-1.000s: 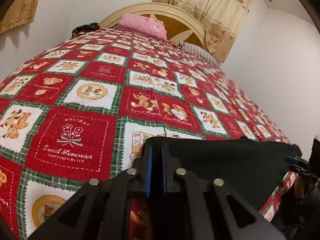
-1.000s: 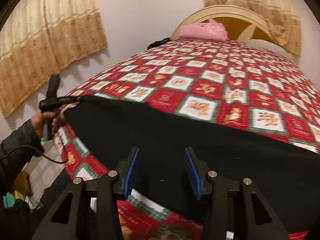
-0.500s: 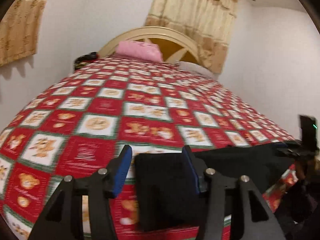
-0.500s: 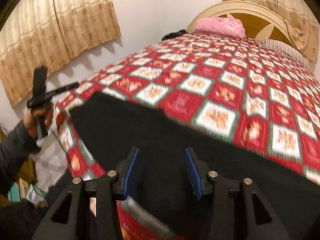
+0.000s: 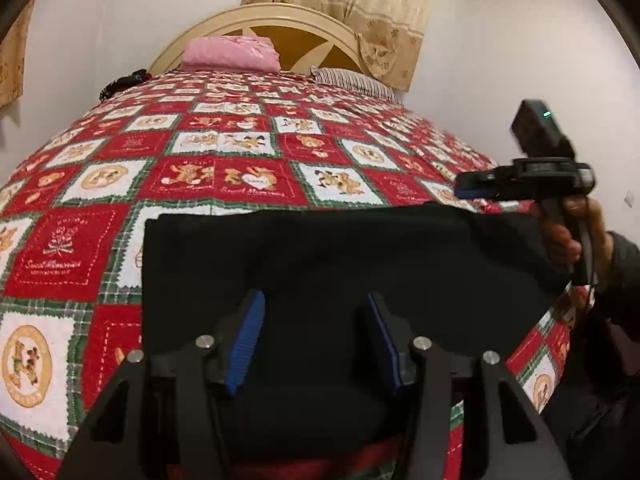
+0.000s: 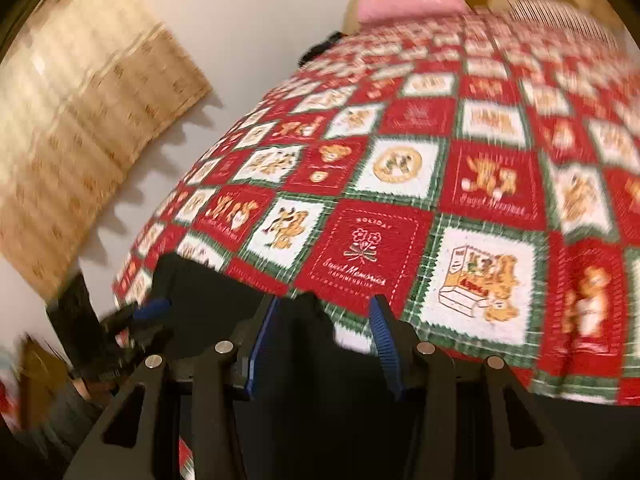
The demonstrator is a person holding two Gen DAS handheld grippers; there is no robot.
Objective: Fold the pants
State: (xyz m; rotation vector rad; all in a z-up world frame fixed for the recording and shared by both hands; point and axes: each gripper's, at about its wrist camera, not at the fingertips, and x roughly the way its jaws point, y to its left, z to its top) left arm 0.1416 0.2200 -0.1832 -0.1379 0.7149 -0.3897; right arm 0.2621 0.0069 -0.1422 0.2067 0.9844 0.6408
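Note:
The black pants (image 5: pixel 360 256) lie flat across the near edge of the bed, on the red teddy-bear quilt (image 5: pixel 224 176). My left gripper (image 5: pixel 315 300) hovers open just above the cloth; its blue pads (image 5: pixel 244 340) touch nothing. In that view, a hand holds my right gripper (image 5: pixel 480 184) over the pants' right end. The right wrist view is blurred. There my right gripper (image 6: pixel 323 308) is open above the pants' far edge (image 6: pixel 200 292), with nothing gripped. My left gripper (image 6: pixel 148 314) shows at the lower left.
At the head of the bed a pink folded blanket (image 5: pixel 232 54) and a striped pillow (image 5: pixel 352 82) lie against the cream headboard (image 5: pixel 280 20). A small dark object (image 5: pixel 124 82) sits at the far left. Beige curtains (image 6: pixel 80 140) hang on the left wall.
My left gripper was shut on the pants' folded edge; it has opened and shifted right over the cloth. My right gripper has swung left along the pants and rolled, still open.

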